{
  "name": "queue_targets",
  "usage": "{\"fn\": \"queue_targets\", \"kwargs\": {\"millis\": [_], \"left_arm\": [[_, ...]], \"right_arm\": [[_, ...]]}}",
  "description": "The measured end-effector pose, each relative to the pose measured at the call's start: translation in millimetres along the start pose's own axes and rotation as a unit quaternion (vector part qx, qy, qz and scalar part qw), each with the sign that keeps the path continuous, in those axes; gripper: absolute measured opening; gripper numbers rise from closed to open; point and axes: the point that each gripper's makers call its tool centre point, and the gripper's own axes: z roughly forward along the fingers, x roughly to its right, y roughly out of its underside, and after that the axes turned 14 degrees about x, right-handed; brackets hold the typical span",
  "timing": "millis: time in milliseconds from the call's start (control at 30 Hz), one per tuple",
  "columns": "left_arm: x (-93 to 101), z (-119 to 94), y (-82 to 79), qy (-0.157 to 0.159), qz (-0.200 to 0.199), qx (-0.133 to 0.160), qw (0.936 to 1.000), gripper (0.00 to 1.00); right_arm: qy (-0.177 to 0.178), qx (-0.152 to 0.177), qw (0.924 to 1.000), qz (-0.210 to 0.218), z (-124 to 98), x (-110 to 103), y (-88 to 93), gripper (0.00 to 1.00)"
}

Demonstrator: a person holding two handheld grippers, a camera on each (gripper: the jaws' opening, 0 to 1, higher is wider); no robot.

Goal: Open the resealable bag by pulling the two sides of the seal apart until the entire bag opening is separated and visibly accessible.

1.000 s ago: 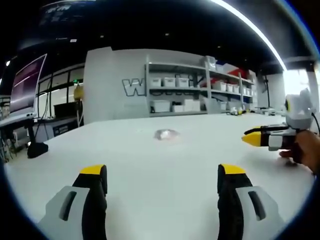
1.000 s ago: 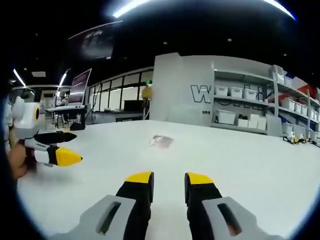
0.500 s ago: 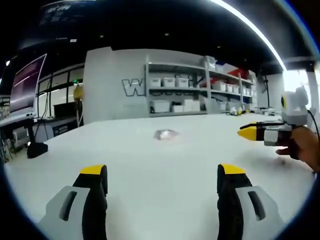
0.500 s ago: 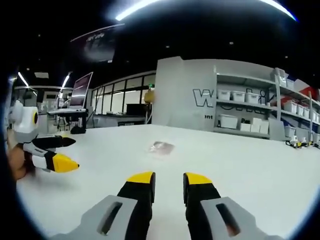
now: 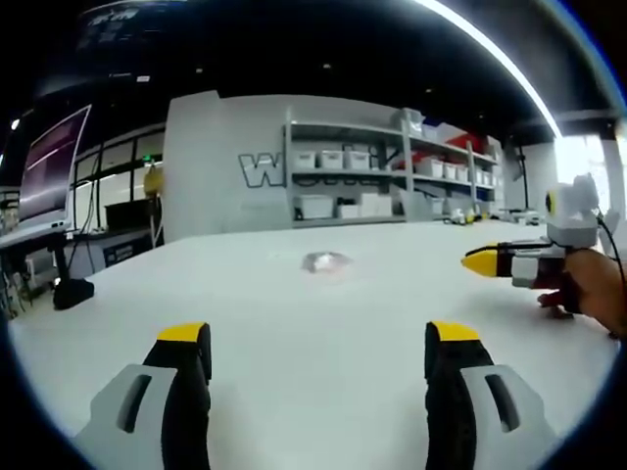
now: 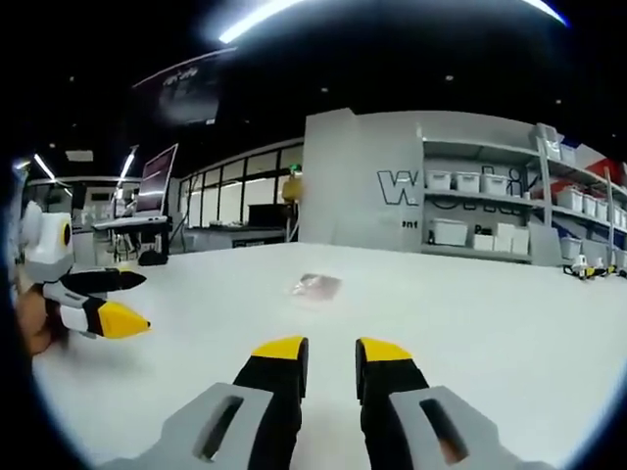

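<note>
A big white table in a large room. Behind it, a grey wall with big letters. Next to the wall, shelves full of white bins. Long bright lights across a dark ceiling. A screen glowing on the left side, over a desk. A small black thing at the table's left edge, too small to tell what it is.

In the right gripper view, the same table, wall and shelves, with a row of windows further left.

A small clear bag lying flat in the middle of the table, far from both grippers. Looks shiny and crinkly. Same bag in the right gripper view, well ahead of the jaws. Too far off to see if its seal is open or shut.

Left gripper low over the table, jaws spread wide, yellow tips well apart, nothing between them. Also there in the right gripper view, at the left edge, held by a hand.

Right gripper low over the table too, jaws narrow with just a small gap, nothing held. Also there at the right of the left gripper view, held by a hand, tips pointing left, well to the side of the bag.
</note>
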Motion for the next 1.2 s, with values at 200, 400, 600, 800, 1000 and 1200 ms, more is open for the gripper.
{"fn": "queue_targets", "kwargs": {"millis": [200,400,600,800,1000,1200], "left_arm": [[-0.1,-0.2,0.5,0.0,0.001,-0.001,1.0,0.89],[-0.2,-0.5,0.4,0.001,0.001,-0.002,1.0,0.89],[-0.3,-1.2,1.1,0.0,0.002,-0.004,1.0,0.88],[-1.2,-0.9,1.1,-0.001,0.002,-0.004,1.0,0.88],[-1.8,-0.2,0.8,-0.002,0.003,-0.003,1.0,0.88],[-1.7,0.2,1.1,-0.001,0.002,-0.004,1.0,0.88]], "right_arm": [[-0.004,-0.005,1.0,0.004,0.7,-3.9,2.3,0.18],[-0.002,-0.005,1.0,0.007,-0.7,-5.1,2.8,0.17],[-0.003,-0.007,0.9999,0.007,-1.7,-7.5,3.6,0.17],[-0.003,-0.008,1.0,0.005,-2.3,-9.4,4.2,0.17],[-0.007,-0.009,0.9999,0.003,-0.3,-11.9,3.8,0.18],[-0.006,-0.012,0.9999,0.004,3.6,-9.7,5.8,0.18]]}}
